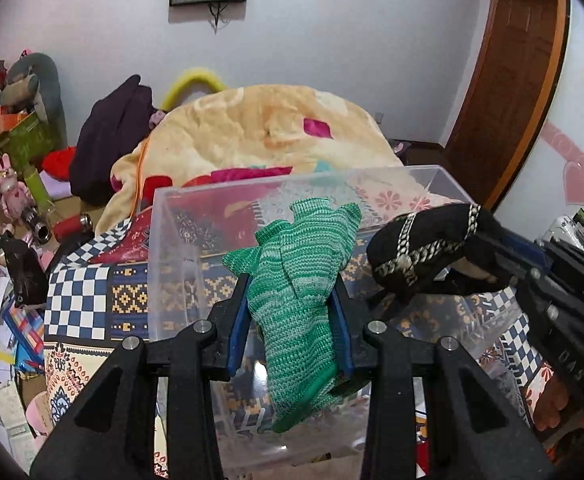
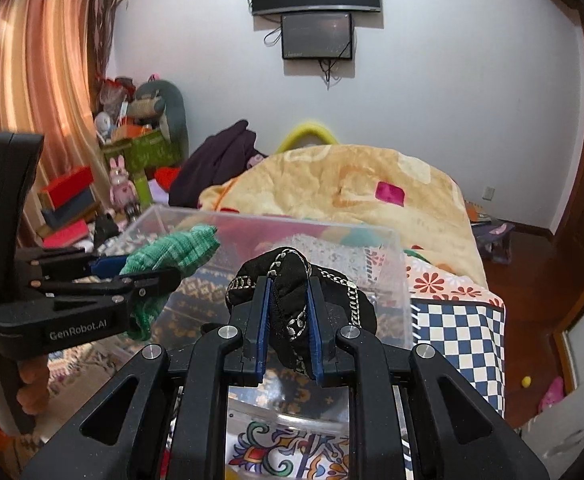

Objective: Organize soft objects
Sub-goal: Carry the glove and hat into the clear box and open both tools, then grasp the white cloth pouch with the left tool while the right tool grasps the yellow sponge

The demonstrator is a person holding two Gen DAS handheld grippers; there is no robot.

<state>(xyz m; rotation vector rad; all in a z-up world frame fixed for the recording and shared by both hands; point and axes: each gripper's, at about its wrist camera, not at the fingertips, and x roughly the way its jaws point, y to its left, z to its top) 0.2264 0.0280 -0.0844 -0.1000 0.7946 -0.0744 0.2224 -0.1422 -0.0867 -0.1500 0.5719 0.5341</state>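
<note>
My left gripper is shut on a green knitted glove and holds it above the open clear plastic box on the bed. My right gripper is shut on a black cloth with silver trim, also above the box. In the left wrist view the black cloth and right gripper sit at the right, over the box's right side. In the right wrist view the left gripper with the green glove is at the left.
The box rests on a patterned checkered bedspread. A large yellow blanket is heaped behind it. A dark garment lies at the back left. Boxes, toys and papers clutter the floor left of the bed. A wooden door stands at the right.
</note>
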